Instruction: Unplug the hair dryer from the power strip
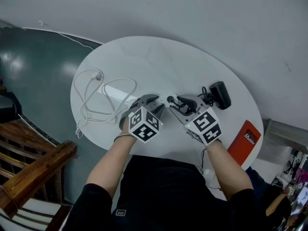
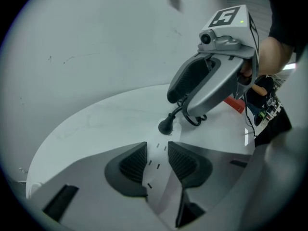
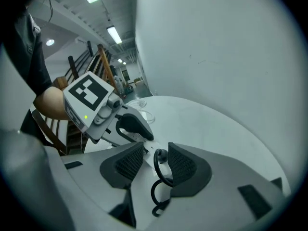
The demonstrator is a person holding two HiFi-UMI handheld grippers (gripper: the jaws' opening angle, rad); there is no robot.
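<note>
A white power strip (image 1: 120, 94) lies on the round white table (image 1: 159, 61). My left gripper (image 1: 155, 104) is shut on its near end, and the slotted strip (image 2: 156, 165) fills the gap between both pads. The black hair dryer (image 1: 220, 94) lies at the right, its coiled cord leading to a black plug (image 1: 170, 99). That plug (image 2: 167, 125) stands just past the left jaws. My right gripper (image 1: 177, 105) is open, with the plug (image 3: 161, 154) and a cord loop loose between its pads. Whether the prongs sit in a socket, I cannot tell.
The strip's white cable (image 1: 96, 95) loops over the table's left side. A red box (image 1: 248, 141) sits at the right rim. Wooden furniture (image 1: 29, 172) stands on the floor at the left, and a grey wall runs behind the table.
</note>
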